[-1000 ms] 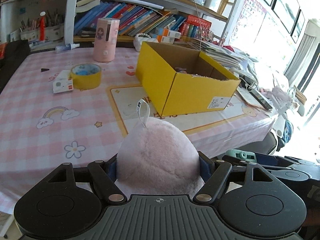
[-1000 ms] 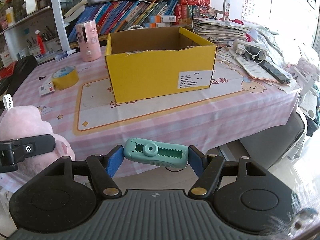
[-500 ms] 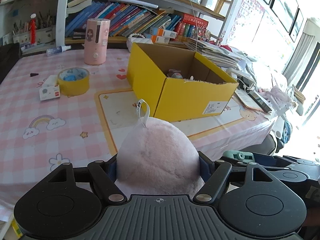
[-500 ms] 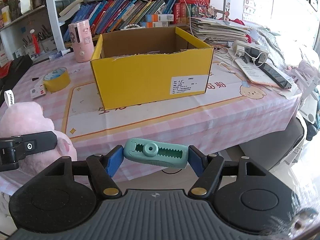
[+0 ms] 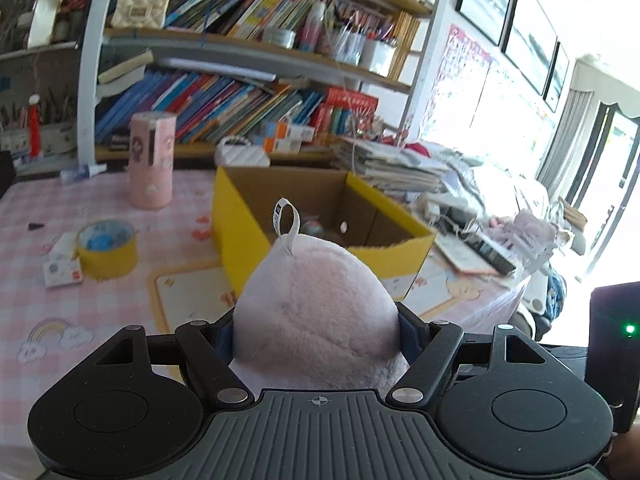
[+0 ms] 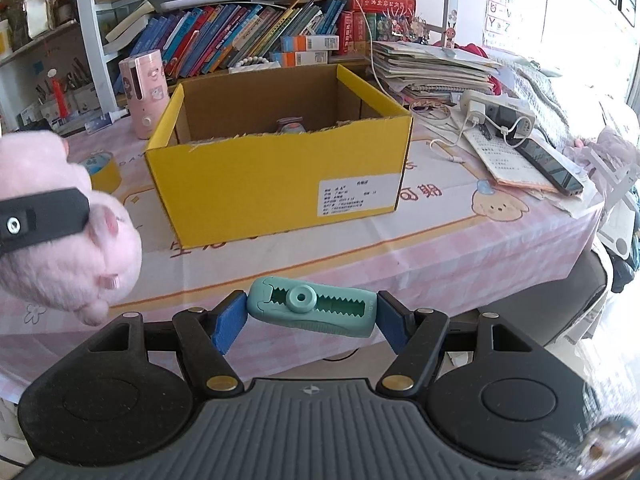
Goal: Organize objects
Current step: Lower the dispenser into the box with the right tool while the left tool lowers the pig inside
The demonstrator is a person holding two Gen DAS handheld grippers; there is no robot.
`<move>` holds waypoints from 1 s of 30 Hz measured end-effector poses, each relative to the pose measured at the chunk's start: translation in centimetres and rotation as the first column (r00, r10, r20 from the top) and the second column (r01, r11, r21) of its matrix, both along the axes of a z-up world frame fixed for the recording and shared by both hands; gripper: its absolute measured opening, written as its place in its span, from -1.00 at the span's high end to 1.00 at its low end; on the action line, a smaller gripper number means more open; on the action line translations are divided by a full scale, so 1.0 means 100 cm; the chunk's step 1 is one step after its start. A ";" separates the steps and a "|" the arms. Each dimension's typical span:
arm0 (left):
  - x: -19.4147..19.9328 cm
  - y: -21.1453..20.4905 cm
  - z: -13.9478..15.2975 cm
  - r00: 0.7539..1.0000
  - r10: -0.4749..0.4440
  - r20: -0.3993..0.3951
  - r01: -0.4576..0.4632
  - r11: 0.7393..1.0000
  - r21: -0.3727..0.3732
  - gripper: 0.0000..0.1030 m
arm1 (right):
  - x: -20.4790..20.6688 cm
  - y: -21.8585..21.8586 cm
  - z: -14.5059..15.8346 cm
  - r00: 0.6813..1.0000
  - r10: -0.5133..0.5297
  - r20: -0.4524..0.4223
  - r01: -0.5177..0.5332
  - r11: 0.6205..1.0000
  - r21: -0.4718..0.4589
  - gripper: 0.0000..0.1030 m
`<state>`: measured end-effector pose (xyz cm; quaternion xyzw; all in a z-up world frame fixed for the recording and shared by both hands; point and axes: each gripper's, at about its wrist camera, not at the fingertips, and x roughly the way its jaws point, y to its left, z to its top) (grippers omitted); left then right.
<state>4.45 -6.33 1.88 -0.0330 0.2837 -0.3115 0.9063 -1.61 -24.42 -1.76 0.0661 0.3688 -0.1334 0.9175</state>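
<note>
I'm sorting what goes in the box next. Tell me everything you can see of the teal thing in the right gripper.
The teal tool is a stubby rounded bar, plastic by its look, with a toothed slot along its top and a round knob in the slot. It lies crosswise and slightly tilted, its ends pressed by the right gripper's blue pads. It hangs clear of the table, in front of the yellow box.

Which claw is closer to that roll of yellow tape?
Left. The left claw, holding the pink plush, is on the yellow tape's side; the right claw sits beyond it.

Right tongs clamp teal tool; yellow box ahead.
</note>
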 end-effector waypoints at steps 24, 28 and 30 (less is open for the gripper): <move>0.100 -0.098 0.010 0.983 0.127 0.136 -0.146 0.980 0.137 -0.47 | 0.111 -0.096 0.073 0.954 0.135 0.266 -0.100 0.985 -0.142 -0.31; 0.112 -0.117 0.000 0.985 0.113 0.134 -0.138 0.970 0.198 -0.47 | 0.130 -0.100 0.070 0.951 0.179 0.253 -0.146 0.979 -0.144 -0.31; 0.117 -0.124 -0.005 0.986 0.107 0.129 -0.134 0.966 0.220 -0.48 | 0.139 -0.099 0.067 0.947 0.206 0.246 -0.173 0.974 -0.148 -0.31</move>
